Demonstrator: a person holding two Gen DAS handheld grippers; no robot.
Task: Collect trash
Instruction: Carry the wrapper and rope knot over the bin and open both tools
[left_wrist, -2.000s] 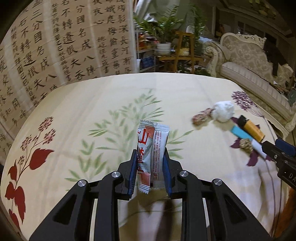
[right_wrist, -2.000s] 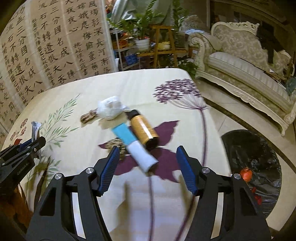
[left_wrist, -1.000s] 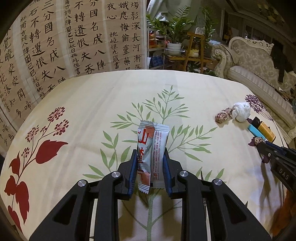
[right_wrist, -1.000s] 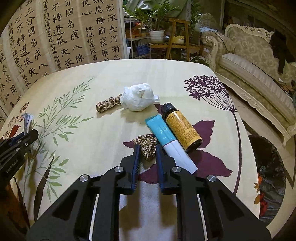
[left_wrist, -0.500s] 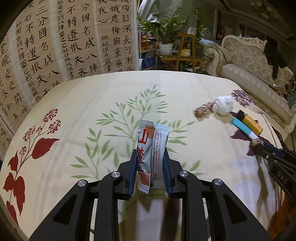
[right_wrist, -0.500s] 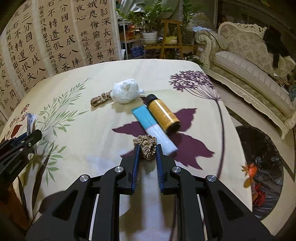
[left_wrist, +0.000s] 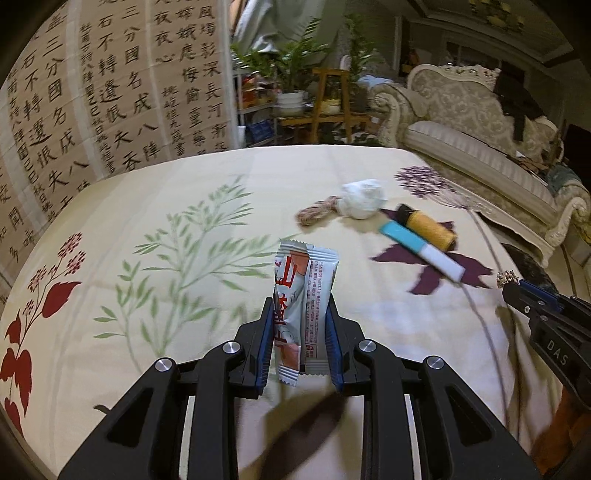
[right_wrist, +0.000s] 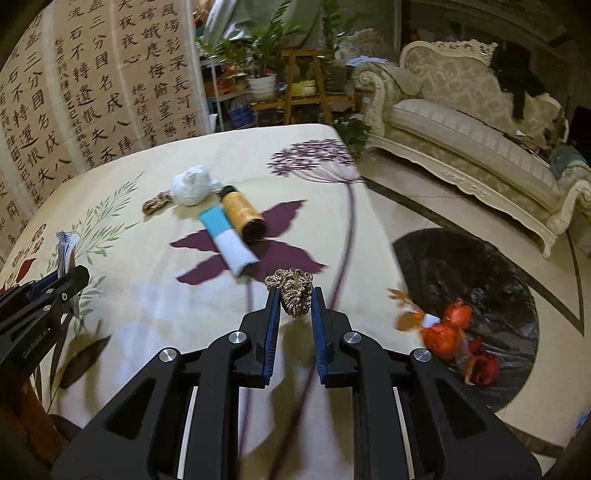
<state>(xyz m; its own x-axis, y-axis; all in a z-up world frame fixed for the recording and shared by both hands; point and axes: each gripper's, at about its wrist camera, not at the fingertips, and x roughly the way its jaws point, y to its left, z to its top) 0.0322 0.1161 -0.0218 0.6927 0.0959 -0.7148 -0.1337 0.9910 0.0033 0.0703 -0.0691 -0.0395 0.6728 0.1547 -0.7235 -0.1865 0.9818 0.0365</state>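
My left gripper (left_wrist: 300, 314) is shut on an upright white and orange snack wrapper (left_wrist: 303, 306), held above the floral tablecloth (left_wrist: 155, 206); the wrapper (right_wrist: 65, 245) also shows in the right wrist view. My right gripper (right_wrist: 293, 299) is shut on a small bundle of tan twine (right_wrist: 293, 293), lifted near the table's right edge. On the cloth lie a white crumpled tissue (right_wrist: 192, 184), a second twine bundle (right_wrist: 157, 202), a blue and white tube (right_wrist: 227, 240) and a yellow bottle (right_wrist: 242, 214).
A black bin bag (right_wrist: 476, 306) holding orange scraps (right_wrist: 447, 332) lies open on the floor right of the table. A calligraphy screen (left_wrist: 92, 92) stands behind the table, with plants (right_wrist: 266, 48) and a sofa (right_wrist: 480, 140) beyond.
Both grippers have swung to the right, each keeping its hold. The right gripper with the twine now hangs near the table's right edge, with the bin bag closer in view.
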